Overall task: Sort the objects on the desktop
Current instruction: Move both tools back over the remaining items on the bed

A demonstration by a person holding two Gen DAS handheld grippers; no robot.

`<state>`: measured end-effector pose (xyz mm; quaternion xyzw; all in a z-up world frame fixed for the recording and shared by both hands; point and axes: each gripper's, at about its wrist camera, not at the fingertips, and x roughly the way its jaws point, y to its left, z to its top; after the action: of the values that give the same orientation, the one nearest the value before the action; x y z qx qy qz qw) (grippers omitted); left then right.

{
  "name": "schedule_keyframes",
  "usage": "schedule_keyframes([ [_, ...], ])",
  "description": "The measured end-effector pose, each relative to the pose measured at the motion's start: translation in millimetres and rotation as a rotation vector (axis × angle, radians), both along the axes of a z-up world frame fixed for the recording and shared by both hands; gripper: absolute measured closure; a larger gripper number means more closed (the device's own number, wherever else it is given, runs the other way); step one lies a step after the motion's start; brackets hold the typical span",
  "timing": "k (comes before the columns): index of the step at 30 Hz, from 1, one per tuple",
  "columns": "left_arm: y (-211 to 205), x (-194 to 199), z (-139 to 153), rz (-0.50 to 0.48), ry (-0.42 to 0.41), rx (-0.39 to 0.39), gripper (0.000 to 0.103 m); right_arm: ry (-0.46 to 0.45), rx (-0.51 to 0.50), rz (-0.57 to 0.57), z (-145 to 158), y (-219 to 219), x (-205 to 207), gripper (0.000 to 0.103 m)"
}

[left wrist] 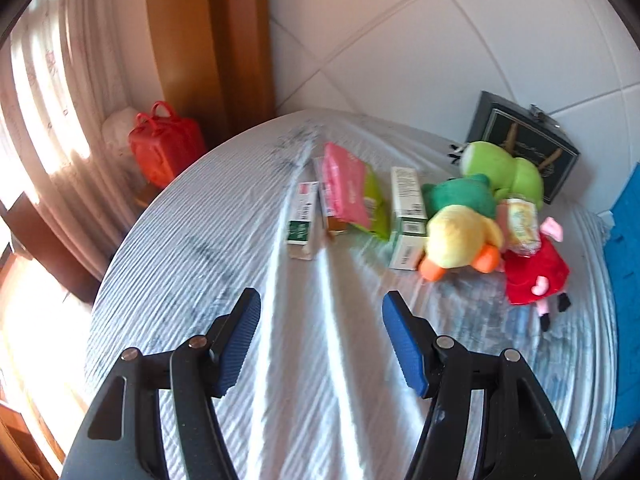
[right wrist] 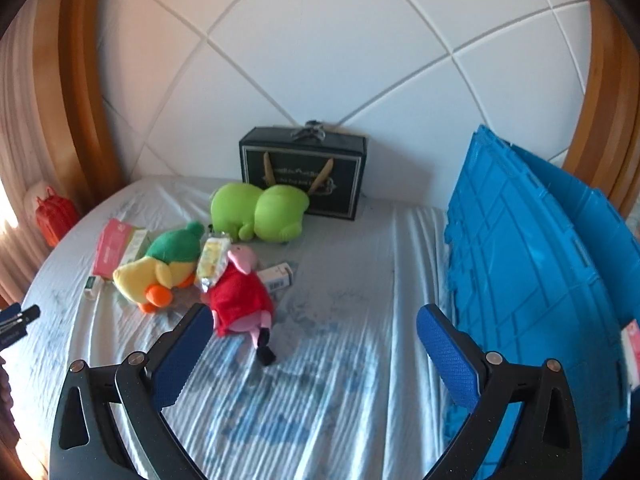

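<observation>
1. Toys and boxes lie heaped at frame centre: red pig plush (right wrist: 239, 295) touching yellow duck plush (right wrist: 149, 276), green plush (right wrist: 258, 212) behind, pink packet (left wrist: 346, 191) and white carton (left wrist: 406, 216) lower left of the plushes
2. Left gripper (left wrist: 320, 340) and right gripper (right wrist: 316, 354) are seen spread wide, empty, short of the heap
3. Risk judged: neighbours dragged or snack packet (right wrist: 214, 258) dislodged when one overlapped item is lifted
4. Soft wrinkled sheet (right wrist: 340, 360) may be snagged; blue crate (right wrist: 532, 264) at right, padded headboard (right wrist: 320, 40) behind

Plush toys (right wrist: 256, 216) and small boxes (left wrist: 406, 216) lie clustered on the striped sheet (right wrist: 320, 380).
</observation>
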<state>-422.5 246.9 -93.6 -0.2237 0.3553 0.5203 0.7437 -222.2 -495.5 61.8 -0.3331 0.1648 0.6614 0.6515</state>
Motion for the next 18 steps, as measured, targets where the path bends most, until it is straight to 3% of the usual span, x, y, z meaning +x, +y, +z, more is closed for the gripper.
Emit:
schedule_keyframes([
  [6,59,-19,-28,0.066,0.025,-0.053,0.041,-0.025,-0.118,-0.047,-38,51,5,0.000],
  [10,94,-4,-52,0.040,0.082,-0.075,0.040,-0.035,-0.164,-0.061,-55,85,3,0.000],
  [18,154,41,-93,-0.025,0.094,-0.134,0.041,-0.062,-0.253,-0.102,-89,165,1,0.000],
])
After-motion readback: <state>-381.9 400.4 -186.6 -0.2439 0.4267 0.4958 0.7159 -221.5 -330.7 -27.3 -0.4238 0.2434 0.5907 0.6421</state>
